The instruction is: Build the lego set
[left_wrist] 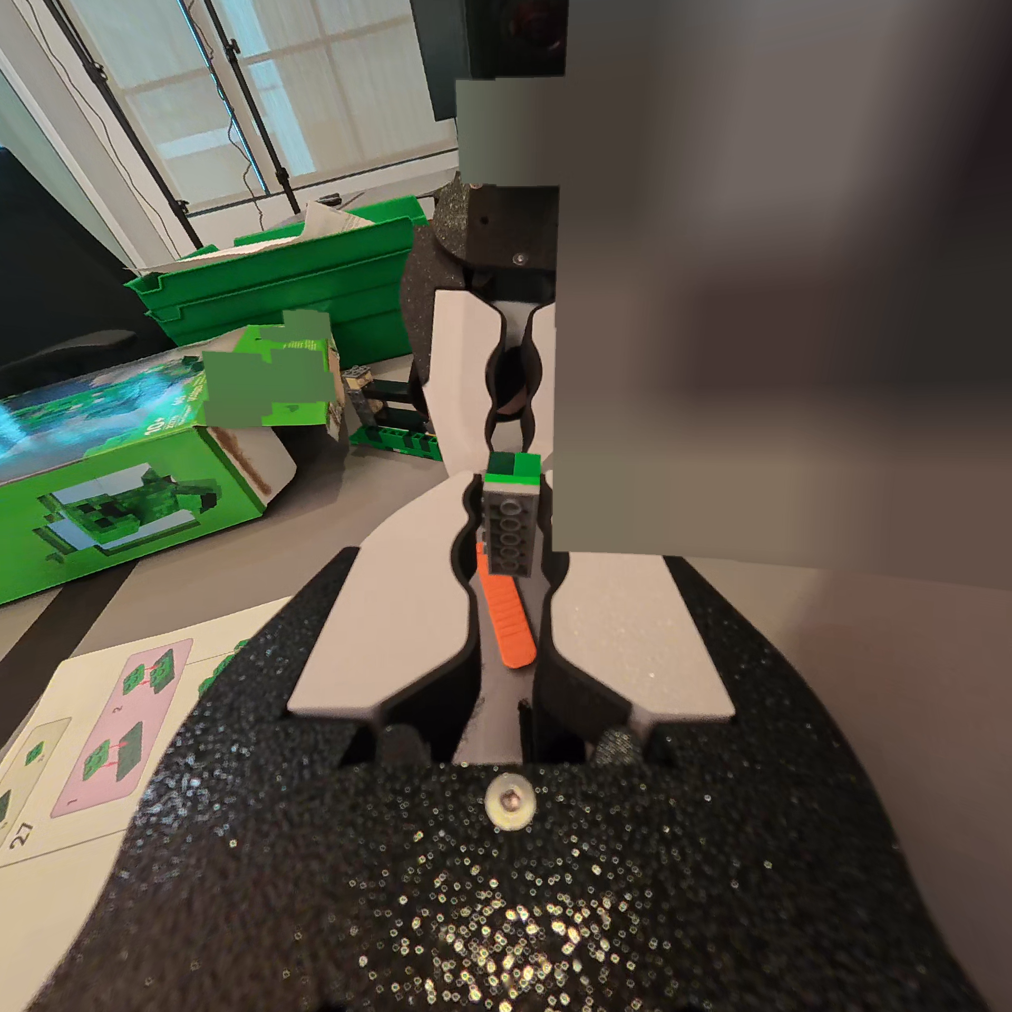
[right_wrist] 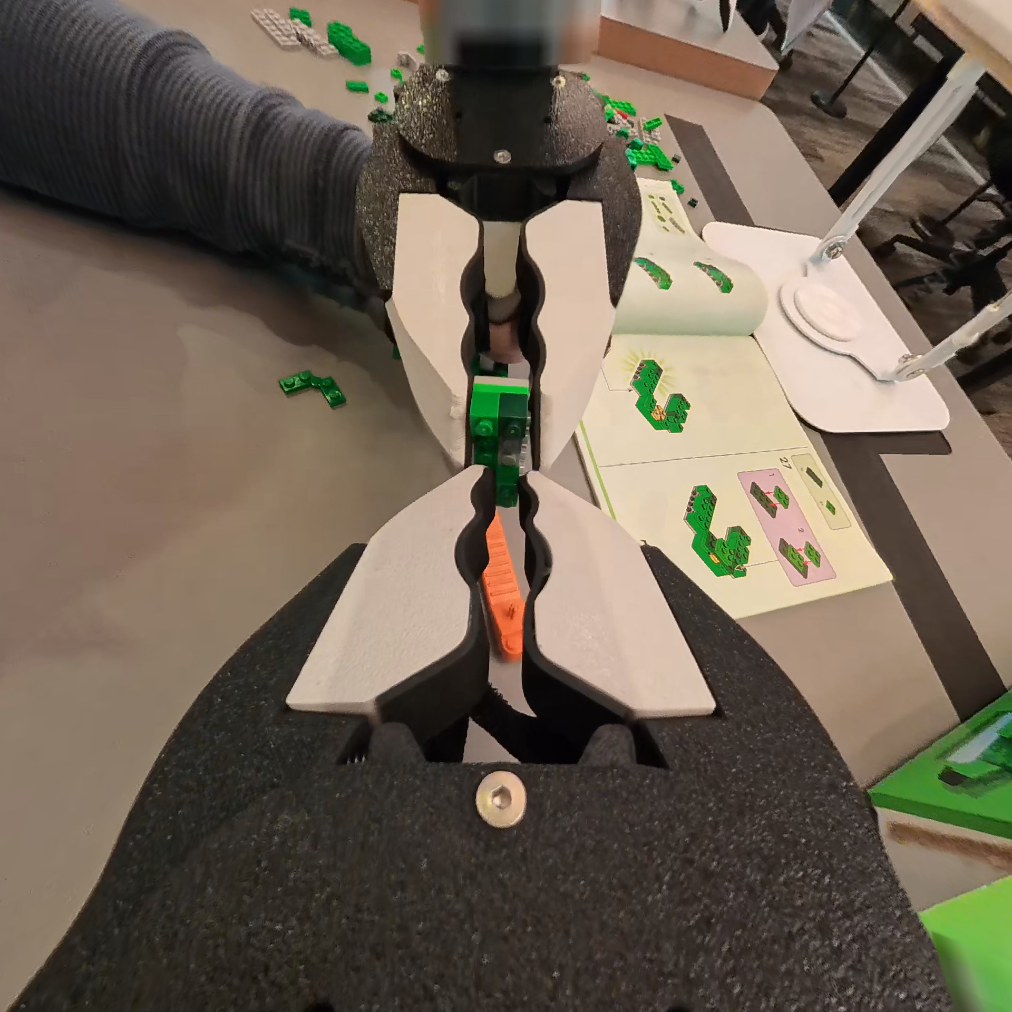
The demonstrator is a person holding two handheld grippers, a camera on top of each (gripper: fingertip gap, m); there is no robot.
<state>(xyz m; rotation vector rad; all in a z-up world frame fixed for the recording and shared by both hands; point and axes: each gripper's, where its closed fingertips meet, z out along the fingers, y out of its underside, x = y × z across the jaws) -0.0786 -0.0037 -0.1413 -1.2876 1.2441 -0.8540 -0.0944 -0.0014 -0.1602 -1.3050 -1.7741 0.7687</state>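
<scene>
A small lego assembly [left_wrist: 509, 525] of green bricks on a grey plate is held above the table between my two grippers, which face each other tip to tip. My left gripper [left_wrist: 509, 487] is shut on it, with the grey plate's underside showing between its white fingers. My right gripper [right_wrist: 502, 482] is shut on the green end of the same assembly [right_wrist: 495, 427]. The right gripper also shows in the left wrist view [left_wrist: 515, 449], and the left gripper in the right wrist view [right_wrist: 501, 460]. An orange brick separator [right_wrist: 501, 591] lies on the table under the grippers.
The open instruction booklet [right_wrist: 712, 493] lies right of the grippers, with a white lamp base [right_wrist: 849, 339] beyond it. A green L-shaped piece [right_wrist: 312, 386] and several loose bricks [right_wrist: 345, 41] lie on the table. The set's green box [left_wrist: 126, 493], stacked green trays [left_wrist: 285, 285] and a partial build [left_wrist: 394, 416] stand behind. A person's sleeve [right_wrist: 164, 153] rests on the table. Left and right tips are no more than a few centimetres apart. It is some 7 centimetres from my right tips to the orange brick separator [right_wrist: 501, 591]. It is also in sight in the left wrist view [left_wrist: 500, 582].
</scene>
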